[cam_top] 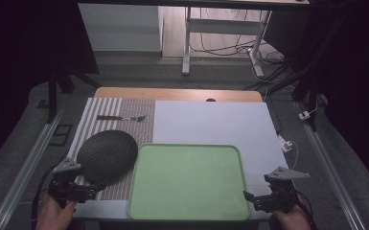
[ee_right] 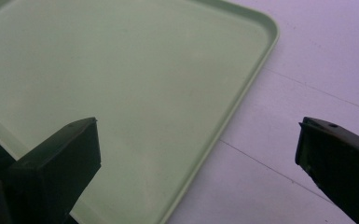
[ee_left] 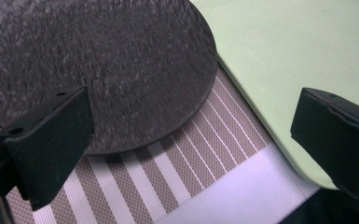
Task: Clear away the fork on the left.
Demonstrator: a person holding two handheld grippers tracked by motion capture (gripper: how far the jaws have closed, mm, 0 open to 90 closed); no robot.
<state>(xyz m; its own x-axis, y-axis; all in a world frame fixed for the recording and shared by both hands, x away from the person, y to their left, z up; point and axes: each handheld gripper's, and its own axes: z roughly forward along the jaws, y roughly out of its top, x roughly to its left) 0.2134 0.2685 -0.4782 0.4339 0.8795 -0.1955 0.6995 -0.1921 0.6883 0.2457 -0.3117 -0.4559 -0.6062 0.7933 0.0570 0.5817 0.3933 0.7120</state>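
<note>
A pale green tray (cam_top: 188,211) lies bare at the front middle of the table. Left of it a dark speckled round plate (cam_top: 107,155) rests on a striped placemat (cam_top: 124,130). My left gripper (cam_top: 96,188) hovers open at the front left, its jaws spread over the plate's near edge (ee_left: 121,93) and the tray's corner (ee_left: 279,56). My right gripper (cam_top: 249,197) stands open at the front right, straddling the tray's right rim (ee_right: 224,126). A fork-like utensil (cam_top: 121,118) with a dark handle lies at the far end of the placemat.
A white sheet (cam_top: 220,122) covers the table's middle and right; wooden tabletop (cam_top: 172,94) shows at the far edge. A white cable and plug (cam_top: 287,145) lie at the table's right edge. Metal rails (cam_top: 330,167) run along both sides.
</note>
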